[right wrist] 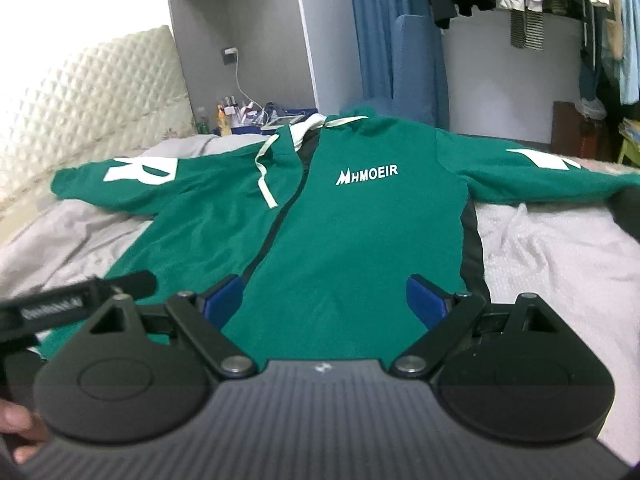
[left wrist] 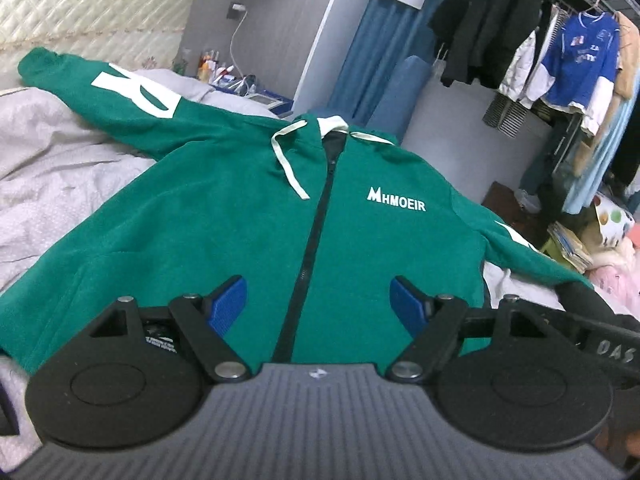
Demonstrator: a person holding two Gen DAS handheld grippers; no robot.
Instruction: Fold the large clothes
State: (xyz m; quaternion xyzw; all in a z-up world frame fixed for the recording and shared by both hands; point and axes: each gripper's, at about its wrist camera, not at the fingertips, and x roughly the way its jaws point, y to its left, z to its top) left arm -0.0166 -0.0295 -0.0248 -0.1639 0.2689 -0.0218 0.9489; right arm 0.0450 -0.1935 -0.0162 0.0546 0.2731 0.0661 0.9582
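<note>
A green zip hoodie (left wrist: pixel 224 220) with white "MHMOEIR" lettering lies front up on the bed, zipper shut and both sleeves spread out sideways. Its left sleeve (left wrist: pixel 132 92) bears a big white letter. My left gripper (left wrist: pixel 319 304) hovers open over the hem at the zipper, with nothing between its blue pads (left wrist: pixel 228 304). In the right wrist view the hoodie (right wrist: pixel 352 240) fills the middle. My right gripper (right wrist: pixel 325 302) stands open above the hem just right of the zipper, holding nothing. The left gripper's black body (right wrist: pixel 80 296) shows beside it.
The grey bedsheet (right wrist: pixel 560 248) lies rumpled around the hoodie. A quilted headboard (left wrist: pixel 80 4) stands at the left. Bottles and boxes (left wrist: pixel 224 76) crowd a bedside surface behind. A rack of hanging clothes (left wrist: pixel 560 52) and piled items (left wrist: pixel 600 232) stand at the right.
</note>
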